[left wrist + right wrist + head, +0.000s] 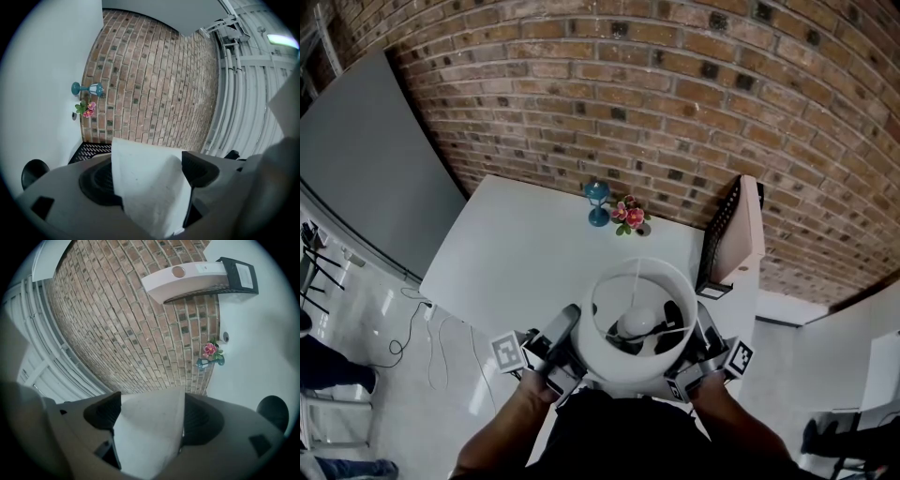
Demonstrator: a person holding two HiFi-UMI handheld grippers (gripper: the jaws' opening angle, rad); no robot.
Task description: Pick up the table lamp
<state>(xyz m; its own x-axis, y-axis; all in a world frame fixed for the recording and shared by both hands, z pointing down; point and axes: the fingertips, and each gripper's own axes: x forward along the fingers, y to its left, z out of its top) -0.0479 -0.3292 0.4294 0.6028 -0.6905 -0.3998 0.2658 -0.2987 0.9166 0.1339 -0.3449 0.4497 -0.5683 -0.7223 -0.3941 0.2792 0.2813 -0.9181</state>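
The table lamp (639,272) is white, with a round open-topped shade and a bulb (635,323) visible inside. It is held up close to the person's body, over the near edge of the white table (525,253). My left gripper (572,339) clamps the shade's left wall and my right gripper (698,342) clamps its right wall. In the left gripper view the white shade wall (150,192) fills the gap between the jaws of the left gripper (151,180). The right gripper view shows the same shade wall (143,439) pinched by the right gripper (150,416). The lamp's base is hidden under the shade.
A blue goblet (597,202) and a small pink flower posy (629,215) stand at the table's far edge against the brick wall (675,84). A pale upright unit with a black grille (733,234) stands at the table's right. A grey panel (366,159) and floor cables (408,328) lie to the left.
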